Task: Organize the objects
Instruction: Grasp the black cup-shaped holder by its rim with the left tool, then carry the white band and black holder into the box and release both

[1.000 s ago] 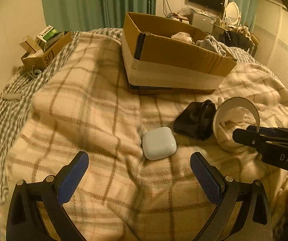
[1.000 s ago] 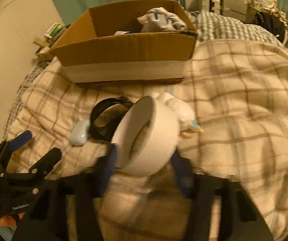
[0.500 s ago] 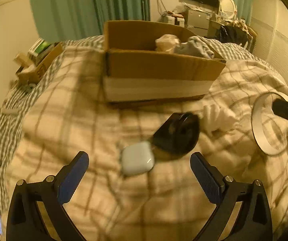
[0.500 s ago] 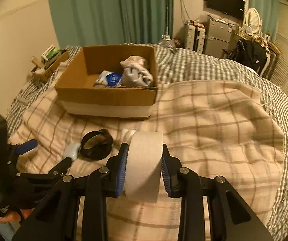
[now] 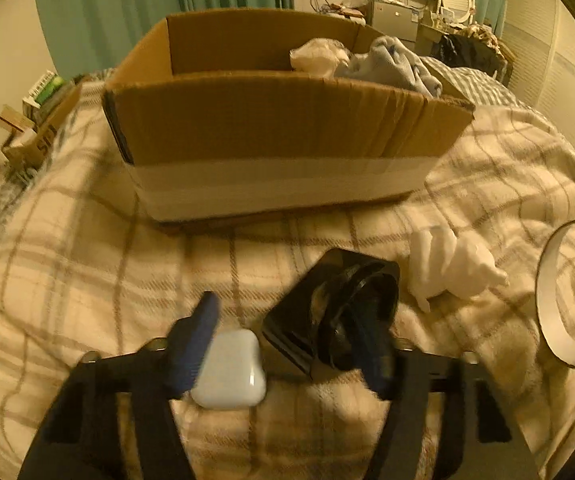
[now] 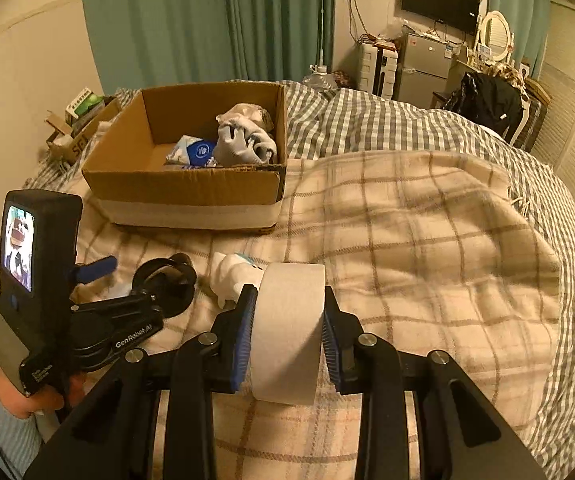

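Observation:
My right gripper (image 6: 287, 332) is shut on a white tape roll (image 6: 289, 332) and holds it above the plaid blanket; the roll also shows in the left wrist view (image 5: 567, 292). My left gripper (image 5: 287, 340) is low over the blanket, its fingers narrowing around a white earbud case (image 5: 231, 368) and a black strap-like object (image 5: 339, 312). The left finger touches the case; the jaws still stand apart. A white crumpled item (image 5: 455, 268) lies to the right. The open cardboard box (image 6: 191, 192) stands behind, holding cloths and a blue-white packet.
A small carton of boxes (image 6: 83, 120) sits at the bed's far left edge. A grey checked cover (image 6: 407, 128) lies beyond the plaid blanket (image 6: 427, 232). A fridge, a TV and a chair with a black bag stand at the back right.
The left gripper moved forward and down onto the earbud case and black object, and its fingers closed inward. The right gripper lifted the tape roll and holds it steady.

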`<action>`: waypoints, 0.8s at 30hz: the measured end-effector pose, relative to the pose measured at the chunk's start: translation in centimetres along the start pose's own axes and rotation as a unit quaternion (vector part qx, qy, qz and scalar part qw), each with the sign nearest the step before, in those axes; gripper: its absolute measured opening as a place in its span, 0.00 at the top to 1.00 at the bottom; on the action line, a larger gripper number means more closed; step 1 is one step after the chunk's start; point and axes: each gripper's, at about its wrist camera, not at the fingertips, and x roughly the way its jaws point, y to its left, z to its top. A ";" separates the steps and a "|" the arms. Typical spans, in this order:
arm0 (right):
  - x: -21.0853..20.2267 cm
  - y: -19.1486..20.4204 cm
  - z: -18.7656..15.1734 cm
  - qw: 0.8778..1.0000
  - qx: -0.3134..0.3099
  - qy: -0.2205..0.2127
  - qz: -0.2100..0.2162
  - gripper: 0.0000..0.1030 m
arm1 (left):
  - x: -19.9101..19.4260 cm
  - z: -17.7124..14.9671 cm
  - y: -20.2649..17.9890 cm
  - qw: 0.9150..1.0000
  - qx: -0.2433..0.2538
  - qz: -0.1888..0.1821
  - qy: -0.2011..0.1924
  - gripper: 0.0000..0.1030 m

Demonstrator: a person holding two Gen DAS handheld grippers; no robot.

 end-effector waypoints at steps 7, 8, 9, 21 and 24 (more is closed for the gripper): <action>-0.7 0.4 0.2 1.000 -0.008 -0.005 0.003 0.71 | -2.1 -1.0 0.1 1.000 0.009 -0.011 -0.004 0.85; -0.9 0.5 0.3 1.000 -0.010 -0.006 0.008 0.71 | -2.8 -1.1 0.3 1.000 0.004 -0.008 -0.009 0.86; -1.1 0.5 0.3 1.000 -0.009 -0.004 0.019 0.71 | -3.6 -1.1 0.6 1.000 -0.006 -0.003 -0.017 0.86; -7.3 1.7 2.6 0.997 -0.027 -0.051 0.054 0.71 | -13.5 1.4 2.9 0.995 -0.013 0.016 -0.100 0.86; -9.4 2.2 4.2 0.995 -0.048 -0.074 0.046 0.71 | -15.8 2.4 3.0 0.992 -0.007 0.015 -0.124 0.86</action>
